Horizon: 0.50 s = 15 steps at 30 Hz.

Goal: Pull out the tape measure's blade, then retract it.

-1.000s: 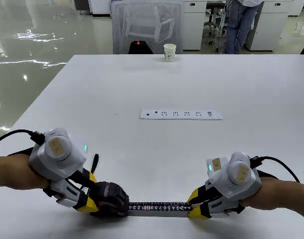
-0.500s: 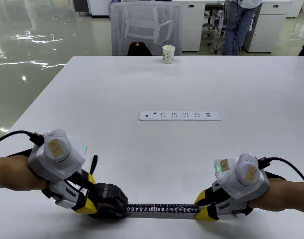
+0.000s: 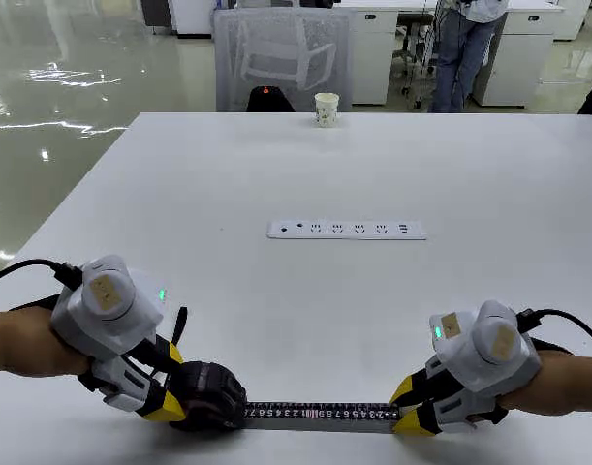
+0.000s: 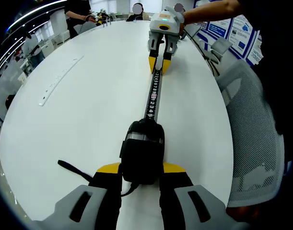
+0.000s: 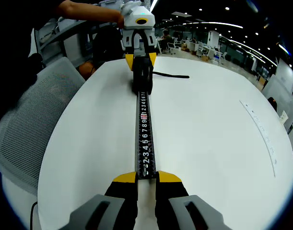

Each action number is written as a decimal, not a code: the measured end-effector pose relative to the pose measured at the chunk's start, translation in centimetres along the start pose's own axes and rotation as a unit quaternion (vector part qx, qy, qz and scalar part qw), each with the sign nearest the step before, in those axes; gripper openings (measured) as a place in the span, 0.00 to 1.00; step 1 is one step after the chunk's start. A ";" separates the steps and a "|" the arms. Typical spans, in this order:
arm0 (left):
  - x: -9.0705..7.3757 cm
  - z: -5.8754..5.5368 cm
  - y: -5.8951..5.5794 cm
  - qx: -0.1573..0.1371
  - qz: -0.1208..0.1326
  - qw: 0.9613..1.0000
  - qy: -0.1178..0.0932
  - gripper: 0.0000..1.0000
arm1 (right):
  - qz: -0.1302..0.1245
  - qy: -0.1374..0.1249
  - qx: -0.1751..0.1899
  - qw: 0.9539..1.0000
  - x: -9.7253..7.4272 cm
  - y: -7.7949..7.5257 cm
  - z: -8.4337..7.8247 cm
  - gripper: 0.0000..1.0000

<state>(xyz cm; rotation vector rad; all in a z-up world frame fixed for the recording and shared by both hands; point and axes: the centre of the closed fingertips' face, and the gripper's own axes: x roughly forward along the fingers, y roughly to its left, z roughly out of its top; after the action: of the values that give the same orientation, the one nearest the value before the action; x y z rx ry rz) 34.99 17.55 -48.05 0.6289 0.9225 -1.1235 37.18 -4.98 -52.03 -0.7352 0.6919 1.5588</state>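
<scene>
At the near edge of a white table (image 3: 325,320), the left gripper (image 3: 172,382) clamps a black tape case (image 3: 210,395). The blade (image 3: 315,414) runs flat along the table from the case, rightwards to the right gripper (image 3: 408,405), whose jaws pinch its tip. Numbers show along the drawn length. The pull-out looks partly or wholly done; retracting is not yet done. A power strip (image 3: 346,230) lies farther back, and a cup (image 3: 326,108) sits at the far edge.
</scene>
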 end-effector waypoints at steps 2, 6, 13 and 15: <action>0.0 0.0 0.0 -0.001 0.000 1.000 0.000 0.24 | -0.001 0.001 -0.002 1.000 -0.1 0.0 -0.1 0.09; 0.0 0.0 0.0 -0.002 0.000 1.000 0.000 0.24 | -0.001 0.002 0.000 1.000 -0.4 -0.1 -0.4 0.09; 0.0 -0.1 0.0 -0.003 -0.001 1.000 0.001 0.24 | -0.001 0.005 0.003 1.000 -0.8 -0.2 -0.9 0.09; 0.0 -0.1 0.0 -0.003 -0.001 1.000 0.002 0.24 | -0.002 0.006 0.004 1.000 -1.0 -0.3 -1.1 0.09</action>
<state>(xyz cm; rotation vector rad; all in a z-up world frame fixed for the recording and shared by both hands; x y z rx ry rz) 35.02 17.58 -48.12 0.6253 0.9291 -1.1220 37.62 -6.42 -51.93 -0.7403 0.7038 1.5487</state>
